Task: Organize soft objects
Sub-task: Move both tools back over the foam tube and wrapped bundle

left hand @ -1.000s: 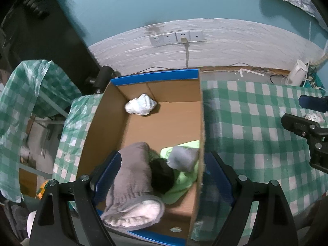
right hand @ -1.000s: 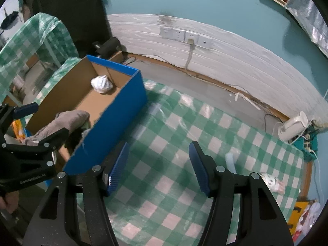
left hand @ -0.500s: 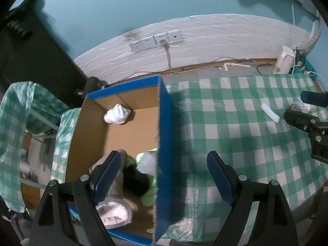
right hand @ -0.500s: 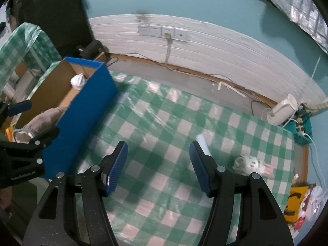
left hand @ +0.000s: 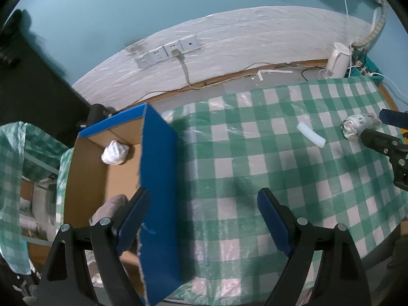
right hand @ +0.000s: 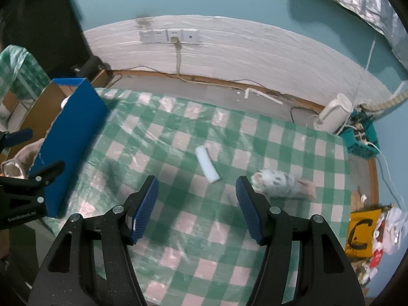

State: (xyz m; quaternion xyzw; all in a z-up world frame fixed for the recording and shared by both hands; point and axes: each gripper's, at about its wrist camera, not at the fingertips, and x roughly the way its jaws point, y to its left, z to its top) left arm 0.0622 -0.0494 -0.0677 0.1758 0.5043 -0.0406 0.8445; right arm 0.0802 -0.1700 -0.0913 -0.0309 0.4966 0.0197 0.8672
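A spotted white bundle (right hand: 278, 183) lies on the checked cloth (right hand: 178, 219), well apart from the box (left hand: 158, 168) (grey sock (left hand: 109, 209) and white wad (left hand: 114, 152) inside).

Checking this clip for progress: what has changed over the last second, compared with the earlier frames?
Both tools have swung away from the cardboard box across the checked tablecloth. The right tool now faces the white foam strip and the rolled spotted cloth. The left tool straddles the box's blue wall. Both jaws are open and empty, as before. The box's contents and the items on the cloth haven't moved.
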